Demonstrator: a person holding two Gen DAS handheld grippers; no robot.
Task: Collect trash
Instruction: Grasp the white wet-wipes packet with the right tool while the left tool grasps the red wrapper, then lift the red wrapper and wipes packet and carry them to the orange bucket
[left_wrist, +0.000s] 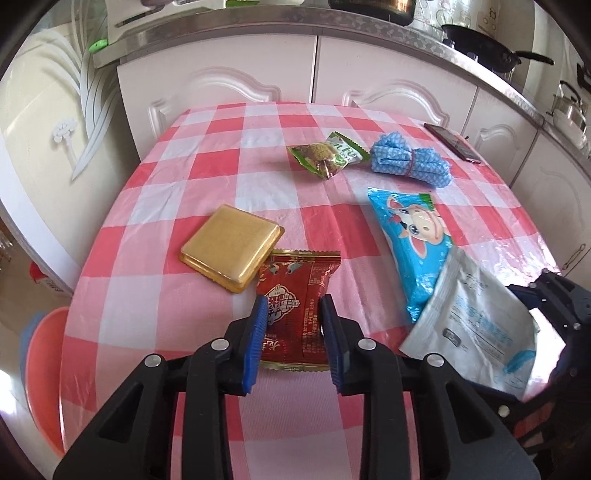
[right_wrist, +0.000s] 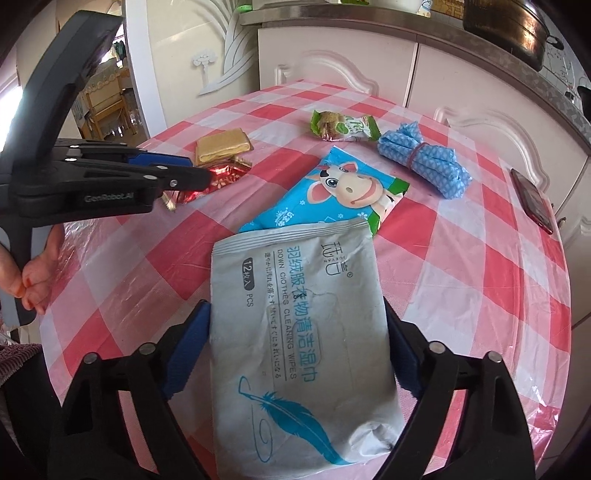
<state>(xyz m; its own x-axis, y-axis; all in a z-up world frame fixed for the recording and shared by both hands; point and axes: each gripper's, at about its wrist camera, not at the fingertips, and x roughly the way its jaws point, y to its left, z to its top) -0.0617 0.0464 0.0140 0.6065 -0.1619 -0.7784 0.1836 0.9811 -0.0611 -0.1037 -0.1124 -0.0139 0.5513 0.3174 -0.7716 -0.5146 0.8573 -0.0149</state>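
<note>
Your L gripper (left_wrist: 293, 325) jaws sit open astride the red wrapper (left_wrist: 295, 295) at frame center for a pinch, while R gripper (right_wrist: 297, 354) jaws straddle the grey pack (right_wrist: 299, 332), grip unclear.

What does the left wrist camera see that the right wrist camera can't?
Only the left wrist view shows the frying pan on the counter and the pink basin beside the table. Only the right wrist view shows the wooden chair through the doorway and the person's hand. Both show the red wrapper, gold tray, cow packet and grey wipes pack.
</note>
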